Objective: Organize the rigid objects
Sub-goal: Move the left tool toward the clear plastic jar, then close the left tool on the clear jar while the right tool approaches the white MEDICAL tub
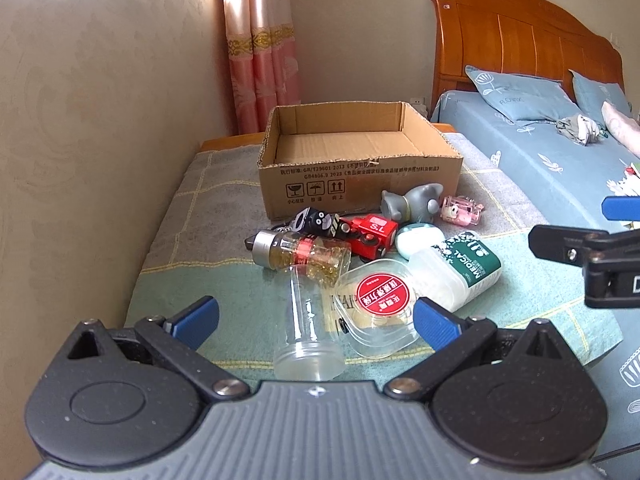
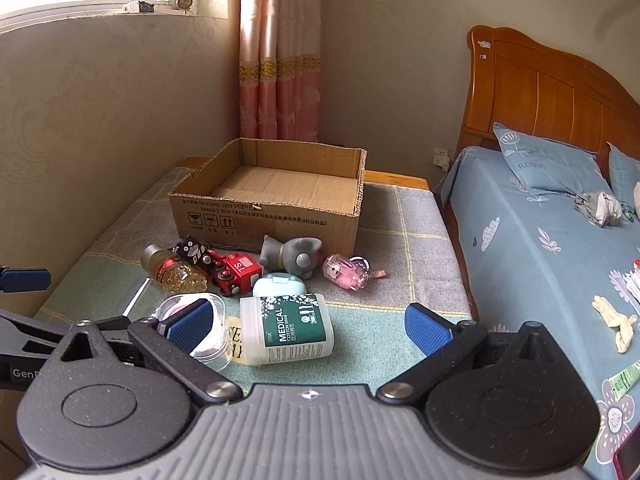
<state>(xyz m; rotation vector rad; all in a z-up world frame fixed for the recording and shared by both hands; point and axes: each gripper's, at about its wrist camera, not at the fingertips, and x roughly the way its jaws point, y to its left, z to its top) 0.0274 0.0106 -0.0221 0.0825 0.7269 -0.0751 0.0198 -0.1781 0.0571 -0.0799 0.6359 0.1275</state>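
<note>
An empty open cardboard box [image 1: 360,176] [image 2: 276,216] stands at the back of a cloth-covered table. In front of it lies a heap: a gold-capsule bottle [image 1: 304,254] [image 2: 176,274], a red toy vehicle [image 1: 370,236] [image 2: 236,274], a grey figurine [image 1: 412,202] [image 2: 292,256], a pink toy [image 1: 462,210] [image 2: 348,274], a cotton-swab box [image 1: 460,270] [image 2: 286,330], a clear tub with a red label [image 1: 380,308] and a clear cup [image 1: 310,332]. My left gripper [image 1: 316,322] is open just before the cup. My right gripper [image 2: 308,326] is open around the swab box's near end.
A wall runs along the table's left side. A bed with blue sheets [image 2: 540,248] and a wooden headboard [image 2: 540,88] lies to the right. Pink curtains [image 2: 280,48] hang behind the box. A black keychain toy [image 1: 316,220] and a mint case [image 1: 418,238] sit in the heap.
</note>
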